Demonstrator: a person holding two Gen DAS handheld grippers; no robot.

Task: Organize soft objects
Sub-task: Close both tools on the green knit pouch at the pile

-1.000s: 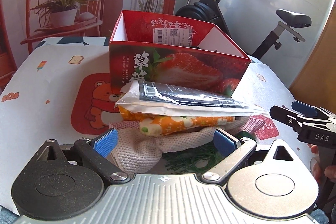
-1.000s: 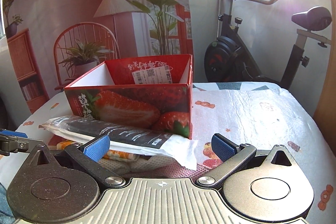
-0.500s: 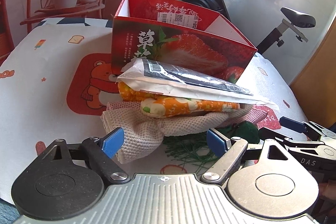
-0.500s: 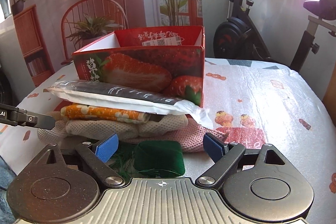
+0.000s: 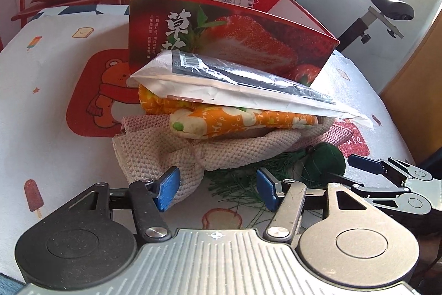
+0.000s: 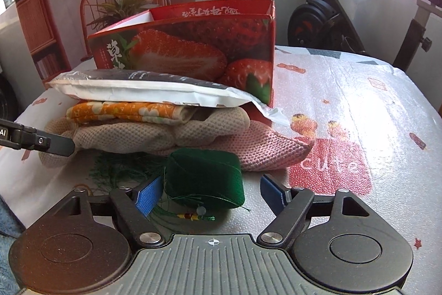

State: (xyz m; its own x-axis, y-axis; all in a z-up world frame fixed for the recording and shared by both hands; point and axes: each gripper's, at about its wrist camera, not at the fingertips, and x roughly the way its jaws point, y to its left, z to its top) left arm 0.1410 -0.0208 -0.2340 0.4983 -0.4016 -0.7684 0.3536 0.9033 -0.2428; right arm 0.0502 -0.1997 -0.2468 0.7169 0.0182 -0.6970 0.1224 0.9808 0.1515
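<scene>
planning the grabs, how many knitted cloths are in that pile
2: a beige knit cloth under the orange floral fabric, and a pink knit cloth at the bottom right. More may be hidden underneath.

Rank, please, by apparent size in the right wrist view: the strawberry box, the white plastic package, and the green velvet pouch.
1. Strawberry box
2. White plastic package
3. Green velvet pouch, smallest-looking though nearest the camera.
</scene>
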